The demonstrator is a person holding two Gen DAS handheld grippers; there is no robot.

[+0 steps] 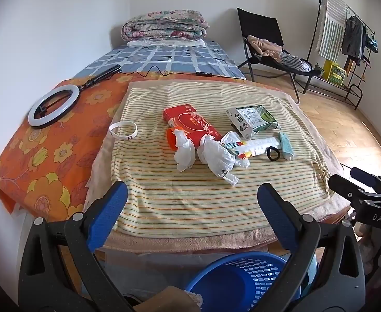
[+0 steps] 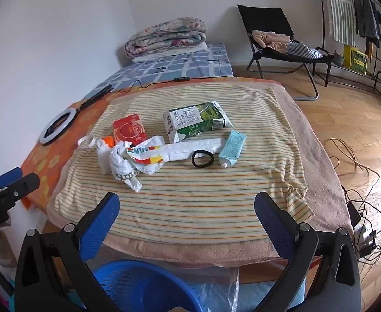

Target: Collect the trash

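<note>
Trash lies on a striped towel (image 1: 190,202) on the bed: a red box (image 1: 190,123) (image 2: 129,130), crumpled white plastic bags (image 1: 216,156) (image 2: 122,163), a flattened green and white carton (image 1: 253,121) (image 2: 195,122), a white wrapper (image 1: 258,147) (image 2: 190,148), a pale blue tube (image 1: 286,148) (image 2: 232,148), a black hair tie (image 1: 273,154) (image 2: 202,158) and a white wristband (image 1: 122,131) (image 2: 87,141). My left gripper (image 1: 193,192) and right gripper (image 2: 186,202) are both open and empty, held short of the trash. A blue basket (image 1: 240,278) (image 2: 143,286) stands below them.
A ring light (image 1: 52,105) (image 2: 56,124) with its cable lies on the orange floral sheet at left. A folded quilt (image 1: 164,27) sits at the bed's far end. A black chair (image 1: 268,49), a clothes rack (image 1: 346,44) and floor cables (image 2: 359,182) are on the right.
</note>
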